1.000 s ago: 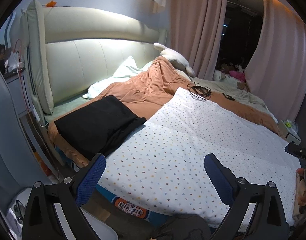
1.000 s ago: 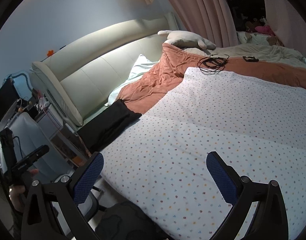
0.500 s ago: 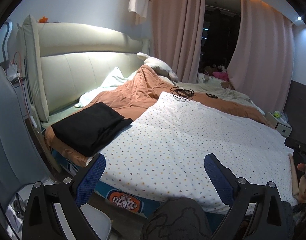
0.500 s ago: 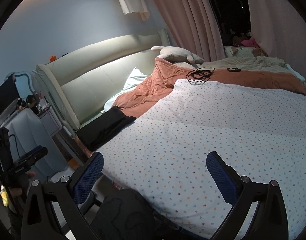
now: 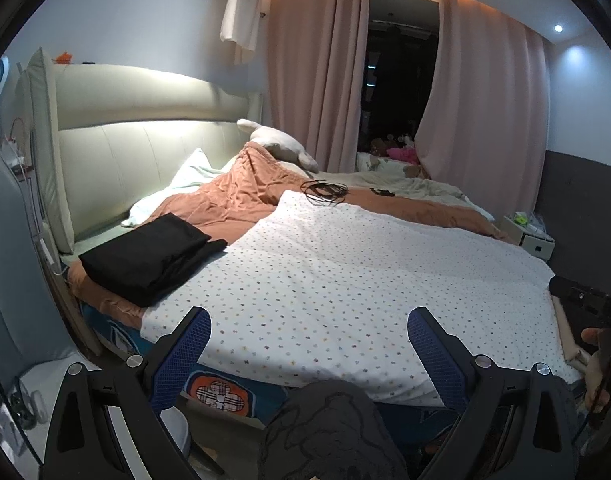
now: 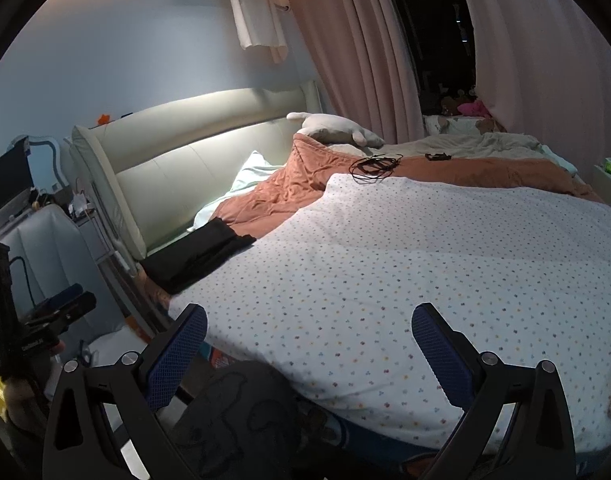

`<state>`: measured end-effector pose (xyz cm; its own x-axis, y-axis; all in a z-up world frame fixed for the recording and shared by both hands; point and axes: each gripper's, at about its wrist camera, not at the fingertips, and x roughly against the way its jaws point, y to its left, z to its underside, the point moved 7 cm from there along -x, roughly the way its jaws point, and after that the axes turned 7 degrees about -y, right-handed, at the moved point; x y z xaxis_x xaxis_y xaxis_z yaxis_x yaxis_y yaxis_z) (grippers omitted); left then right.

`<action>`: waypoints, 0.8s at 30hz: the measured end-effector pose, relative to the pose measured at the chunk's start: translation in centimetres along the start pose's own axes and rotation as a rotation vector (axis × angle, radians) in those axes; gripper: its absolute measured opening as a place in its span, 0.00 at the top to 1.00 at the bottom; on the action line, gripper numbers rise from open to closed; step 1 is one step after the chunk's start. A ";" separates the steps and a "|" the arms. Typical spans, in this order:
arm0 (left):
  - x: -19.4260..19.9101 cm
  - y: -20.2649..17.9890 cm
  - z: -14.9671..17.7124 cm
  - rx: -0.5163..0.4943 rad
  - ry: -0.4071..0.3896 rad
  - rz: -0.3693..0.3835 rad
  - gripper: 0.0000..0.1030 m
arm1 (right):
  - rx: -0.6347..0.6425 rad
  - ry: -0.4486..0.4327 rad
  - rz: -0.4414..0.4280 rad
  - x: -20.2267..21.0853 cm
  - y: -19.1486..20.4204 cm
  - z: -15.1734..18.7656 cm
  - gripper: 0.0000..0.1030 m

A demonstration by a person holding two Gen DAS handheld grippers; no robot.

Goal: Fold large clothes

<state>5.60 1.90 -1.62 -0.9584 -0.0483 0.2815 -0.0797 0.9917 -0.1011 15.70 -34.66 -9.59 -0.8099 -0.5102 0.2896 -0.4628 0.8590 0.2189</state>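
Both grippers, left gripper [image 5: 308, 330] and right gripper [image 6: 308, 326], hang with fingers spread wide, holding nothing, off the near edge of the bed [image 5: 221, 390]. Black garment [image 5: 153, 258] lies folded at the far left near the headboard [image 5: 145, 160], its long axis running diagonally. Left gripper judged nearer; reach is forward and left.

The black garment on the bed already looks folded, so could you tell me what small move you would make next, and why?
Probably draw both grippers back and end the task. The black garment lies in a neat flat stack near the headboard, beside the dotted sheet. The left gripper and right gripper both hang before the bed, jaws open and holding nothing, and no other loose clothing shows.
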 end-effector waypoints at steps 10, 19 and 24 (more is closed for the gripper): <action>1.2 0.6 0.3 0.016 -0.019 0.000 0.00 | 0.013 -0.013 0.027 1.3 0.5 1.3 0.00; 1.5 1.7 0.4 0.030 -0.025 -0.022 0.00 | 0.006 0.010 0.030 0.7 0.9 2.0 0.00; 1.7 1.9 0.5 0.036 -0.021 -0.024 0.00 | -0.001 0.019 0.028 0.5 1.1 2.4 0.00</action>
<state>3.72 3.68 -1.85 -0.9615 -0.0751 0.2644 -0.1123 0.9853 -0.1286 13.91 -33.83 -11.42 -0.8155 -0.4865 0.3136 -0.4396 0.8730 0.2112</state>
